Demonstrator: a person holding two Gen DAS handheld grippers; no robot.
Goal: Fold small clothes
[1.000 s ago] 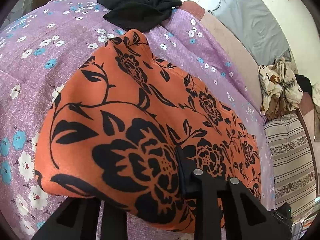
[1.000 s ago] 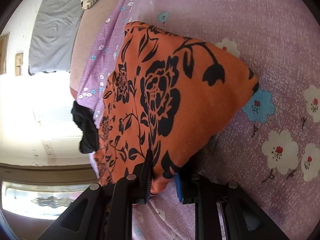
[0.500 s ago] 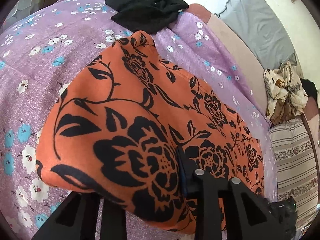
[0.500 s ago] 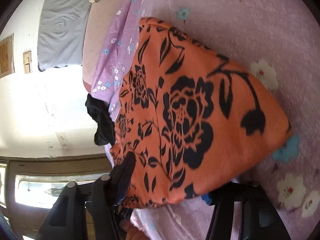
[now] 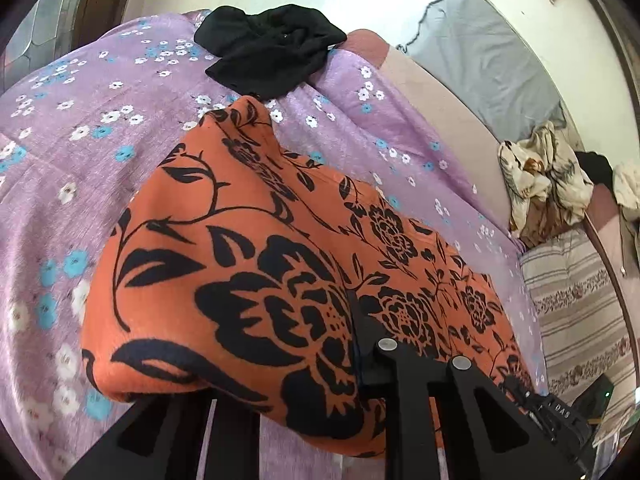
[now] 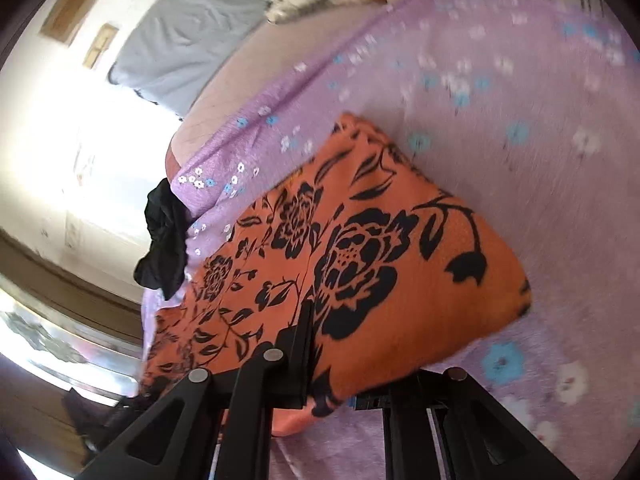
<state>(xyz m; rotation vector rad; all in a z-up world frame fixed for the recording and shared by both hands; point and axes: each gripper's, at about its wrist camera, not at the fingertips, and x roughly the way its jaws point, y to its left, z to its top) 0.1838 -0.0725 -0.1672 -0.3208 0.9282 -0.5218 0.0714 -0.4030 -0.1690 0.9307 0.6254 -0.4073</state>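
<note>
An orange garment [image 5: 248, 264] with a black flower print lies folded on the purple flowered bedsheet [image 5: 80, 160]. My left gripper [image 5: 296, 360] has its jaws closing on the garment's near edge. Its right finger [image 5: 362, 344] presses into the cloth, and its left finger is hidden under the fold. In the right wrist view the same garment [image 6: 400, 248] fills the middle. My right gripper [image 6: 340, 360] has its jaws closing with the cloth's near edge between them. One finger [image 6: 300, 340] lies on top of the cloth, the other underneath. The held edge hangs raised off the sheet.
A crumpled black garment [image 5: 272, 52] lies at the bed's far end, just beyond the orange one. A grey cloth [image 5: 480, 68] hangs on the wall. A cream patterned heap [image 5: 540, 184] and a striped mattress [image 5: 580, 312] lie to the right.
Both grippers have risen with the garment's near edge. The right gripper spread its jaws wide half a second ago, has closed on the cloth again, and has rolled.
</note>
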